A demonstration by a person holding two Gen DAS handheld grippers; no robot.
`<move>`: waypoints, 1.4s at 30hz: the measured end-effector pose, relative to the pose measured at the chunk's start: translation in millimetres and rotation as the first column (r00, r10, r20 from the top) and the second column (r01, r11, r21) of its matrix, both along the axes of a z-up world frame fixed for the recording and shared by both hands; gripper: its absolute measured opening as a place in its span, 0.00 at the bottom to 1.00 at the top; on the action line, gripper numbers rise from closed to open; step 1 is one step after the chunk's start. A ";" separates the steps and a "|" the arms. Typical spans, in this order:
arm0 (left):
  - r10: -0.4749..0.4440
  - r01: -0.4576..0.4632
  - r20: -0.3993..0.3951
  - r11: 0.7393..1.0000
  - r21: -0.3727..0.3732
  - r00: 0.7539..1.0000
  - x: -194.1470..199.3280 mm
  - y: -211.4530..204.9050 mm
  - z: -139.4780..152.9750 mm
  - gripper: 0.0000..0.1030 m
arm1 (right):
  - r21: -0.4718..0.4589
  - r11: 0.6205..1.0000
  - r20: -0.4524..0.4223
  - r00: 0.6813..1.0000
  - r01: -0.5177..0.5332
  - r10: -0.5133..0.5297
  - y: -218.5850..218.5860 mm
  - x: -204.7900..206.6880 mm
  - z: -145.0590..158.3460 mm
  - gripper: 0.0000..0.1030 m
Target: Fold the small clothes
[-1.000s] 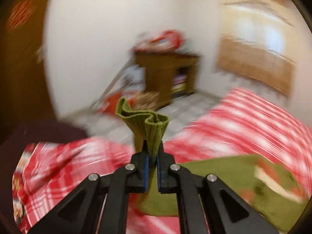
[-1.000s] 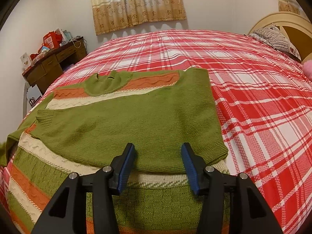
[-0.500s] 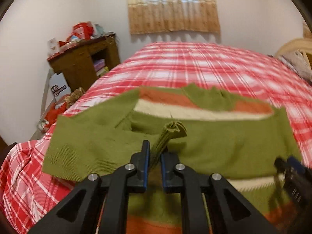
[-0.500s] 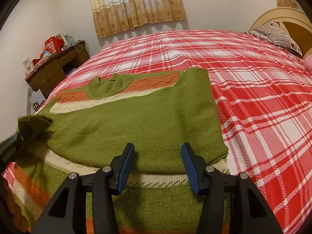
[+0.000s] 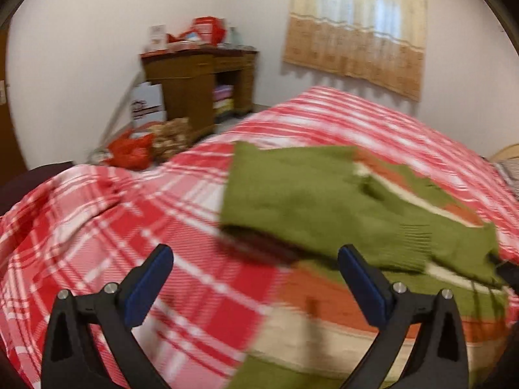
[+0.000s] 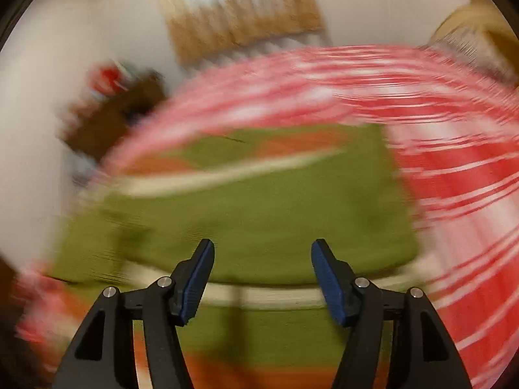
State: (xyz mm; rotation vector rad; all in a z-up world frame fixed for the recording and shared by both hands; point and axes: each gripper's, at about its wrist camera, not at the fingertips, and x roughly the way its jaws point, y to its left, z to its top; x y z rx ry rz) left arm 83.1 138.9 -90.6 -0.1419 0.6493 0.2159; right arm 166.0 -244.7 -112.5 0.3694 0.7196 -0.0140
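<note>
The left gripper (image 5: 256,288) hangs with its jaws wide apart and empty above the red-and-white plaid bedspread (image 5: 129,227). The right gripper (image 6: 262,283) is likewise spread, holding nothing, over the olive-green knitted sweater with orange and cream stripes (image 6: 259,207). The sweater lies flat on the bed, both sleeves laid across its body. Judging by this, the lengthwise folds are left to do.

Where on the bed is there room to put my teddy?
Bare plaid bedspread lies left of the green sweater, and more toward the curtain. The sweater fills the near right. The floor by the wooden desk is cluttered.
</note>
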 end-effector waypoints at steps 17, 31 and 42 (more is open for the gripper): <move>0.026 -0.030 -0.053 0.998 -0.061 0.998 8.8 3.4 -36.1 1.00 | -0.234 0.940 -0.104 0.967 -0.249 0.231 154.6 72.2 -16.7 0.05; 0.028 -0.031 -0.055 0.998 -0.056 0.998 7.3 6.5 -38.2 1.00 | -0.429 0.901 0.243 0.952 -0.068 0.187 114.2 48.7 143.5 0.05; 0.034 -0.036 -0.062 0.999 -0.041 0.998 11.1 5.8 -39.8 1.00 | -0.453 0.885 0.008 0.993 0.107 -0.116 -31.6 47.4 30.7 0.05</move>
